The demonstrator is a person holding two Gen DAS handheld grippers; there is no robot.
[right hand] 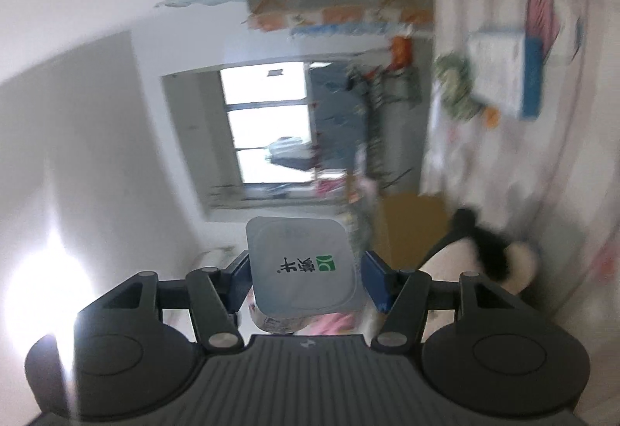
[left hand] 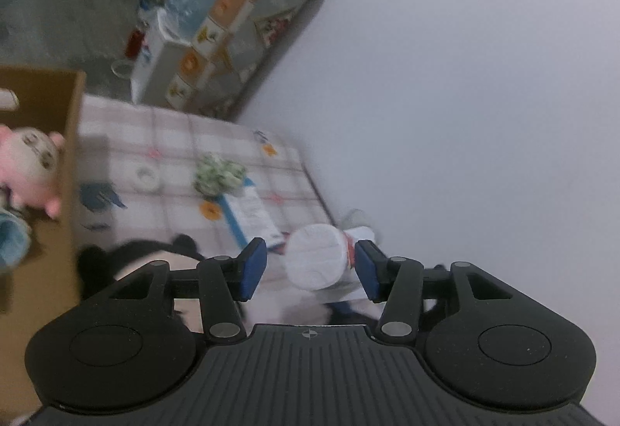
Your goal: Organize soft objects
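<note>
A plastic yogurt cup (right hand: 300,267) is pinched between the blue pads of the right gripper (right hand: 306,280), its foil lid turned toward the camera; on the lid a green square logo and two dark Chinese characters are printed, seen upside down, the characters too blurred to be read with certainty. The left gripper (left hand: 310,269) is held with its jaws spread and nothing pressed between them; a white cylindrical roll (left hand: 316,257) with a red-marked wrapper is seen beyond the pads, apart from them. A checked pink-and-white bed cover (left hand: 170,139) is spread below, and on it are laid a green-and-white soft bundle (left hand: 219,174), a blue-edged booklet (left hand: 252,213) whose print cannot be read, and a black-and-white panda plush (left hand: 155,259) just behind the left gripper. A pink plush toy (left hand: 29,166) is placed inside a cardboard box (left hand: 69,154) at the left edge. The panda plush (right hand: 484,255) is also seen in the right wrist view.
</note>
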